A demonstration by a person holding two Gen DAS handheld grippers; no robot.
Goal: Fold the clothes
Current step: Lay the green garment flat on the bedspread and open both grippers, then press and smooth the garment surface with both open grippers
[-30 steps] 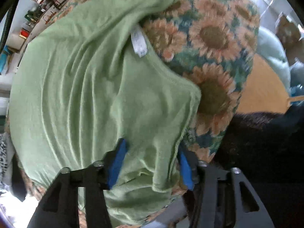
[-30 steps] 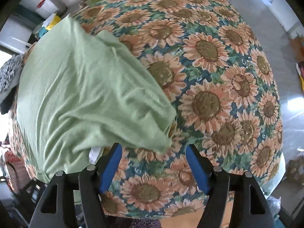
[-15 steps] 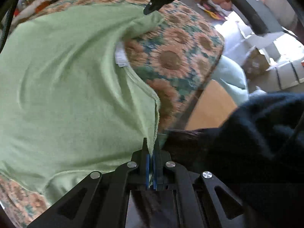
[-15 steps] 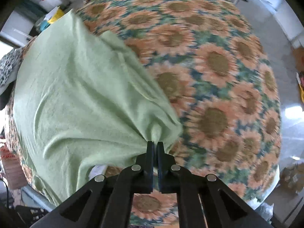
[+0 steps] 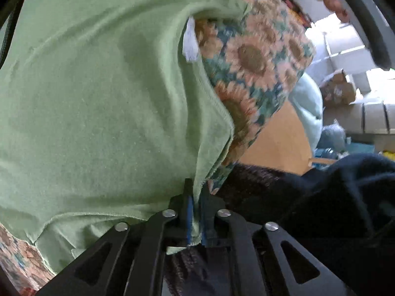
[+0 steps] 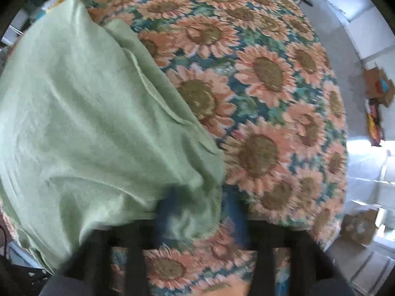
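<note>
- Half a second ago the right tongs [image 6: 201, 212] were pressed together on the green shirt [image 5: 98, 103]; now their blue pads are spread, blurred, with shirt cloth between them.
- Left tongs [image 5: 195, 219] pinch the shirt's hem edge, as before.
- Shirt lies on the sunflower-print table [image 6: 271, 103], covering its left part in the right wrist view.
- White label [image 5: 191, 42] hangs at the shirt's neck.

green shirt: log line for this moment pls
left gripper shut on green shirt hem | right gripper open, blurred, at shirt corner | sunflower cloth underneath
</note>
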